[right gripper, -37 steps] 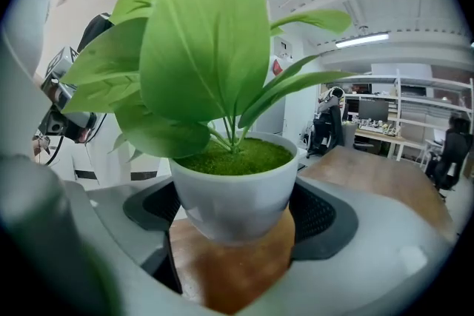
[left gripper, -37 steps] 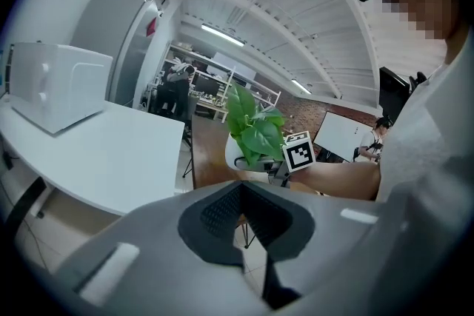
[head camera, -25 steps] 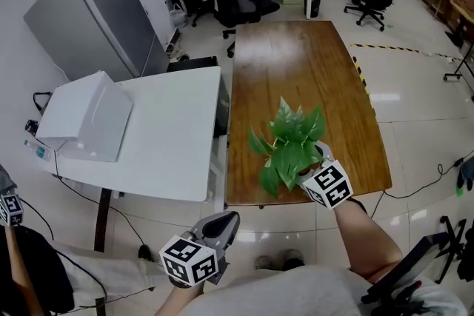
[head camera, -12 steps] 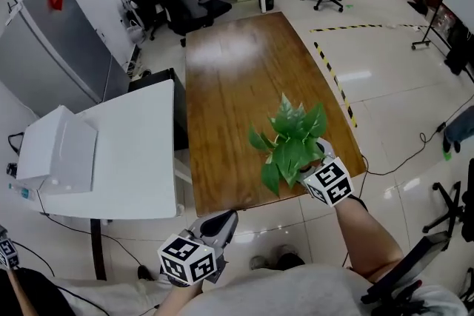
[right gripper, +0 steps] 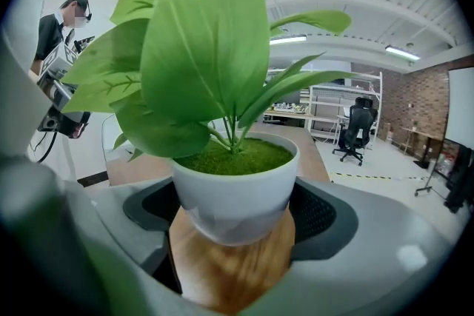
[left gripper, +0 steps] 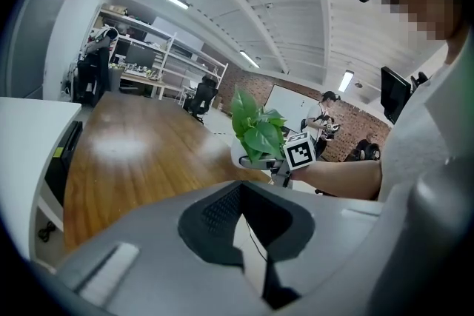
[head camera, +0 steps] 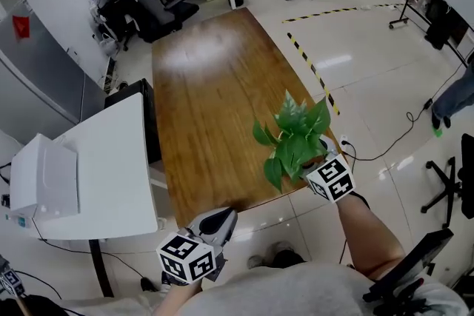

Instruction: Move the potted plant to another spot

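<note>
The potted plant, green leaves in a white pot, hangs above the near right edge of the long wooden table. My right gripper is shut on the pot, with a black pad against each side of it. From the left gripper view the plant and the right gripper's marker cube show ahead to the right. My left gripper is held low in front of the table's near edge, off the table. It is shut and holds nothing.
A white table with a white box adjoins the wooden table on the left, beside a grey cabinet. Office chairs stand at the far end. Yellow-black tape marks the floor on the right. A person stands far left.
The head view has swung, so the table now lies further left. The plant in my right gripper has gone from over the near right corner towards the right edge. The left gripper keeps its place.
</note>
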The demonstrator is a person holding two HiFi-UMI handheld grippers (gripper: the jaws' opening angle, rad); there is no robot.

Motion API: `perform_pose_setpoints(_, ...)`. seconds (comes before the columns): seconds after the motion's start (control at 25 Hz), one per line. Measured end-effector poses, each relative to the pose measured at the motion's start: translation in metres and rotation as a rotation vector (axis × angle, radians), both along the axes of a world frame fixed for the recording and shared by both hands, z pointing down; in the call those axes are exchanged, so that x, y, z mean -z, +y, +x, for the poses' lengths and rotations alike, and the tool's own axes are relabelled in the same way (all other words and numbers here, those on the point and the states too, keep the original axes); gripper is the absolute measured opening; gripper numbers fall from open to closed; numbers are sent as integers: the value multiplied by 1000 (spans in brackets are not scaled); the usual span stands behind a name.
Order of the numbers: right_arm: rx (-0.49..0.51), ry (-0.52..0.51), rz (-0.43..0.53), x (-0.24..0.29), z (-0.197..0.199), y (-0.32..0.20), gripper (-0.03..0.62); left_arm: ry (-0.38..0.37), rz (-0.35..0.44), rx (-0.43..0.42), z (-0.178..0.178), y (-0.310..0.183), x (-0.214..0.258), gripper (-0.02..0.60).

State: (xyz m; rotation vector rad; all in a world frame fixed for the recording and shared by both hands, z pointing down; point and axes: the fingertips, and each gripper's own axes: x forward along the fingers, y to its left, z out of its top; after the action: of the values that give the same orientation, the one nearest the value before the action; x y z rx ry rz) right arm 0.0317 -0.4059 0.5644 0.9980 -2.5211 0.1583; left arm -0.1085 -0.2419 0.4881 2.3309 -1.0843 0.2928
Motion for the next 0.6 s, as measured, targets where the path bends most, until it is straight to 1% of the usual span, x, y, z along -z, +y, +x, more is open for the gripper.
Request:
perform_pose_setpoints(0.16,-35,15,-29,-20,23,-5,457,-3,-23,-9,14,-6,-10,-3)
perform_pose_setpoints(0.32,-51,31,-57,-43,34,-10,457,-3,-32,-12,23,-12,-16,-3)
perform_pose_setpoints(0.48,-56,35,-80,-62,40,-16,456,-10,-39,-4,22,-17,-21,-3)
perform_pose_setpoints(0.6,-61,23,-75,-69,42,-20,453,-20,-49,7,20,-19,-27,-3)
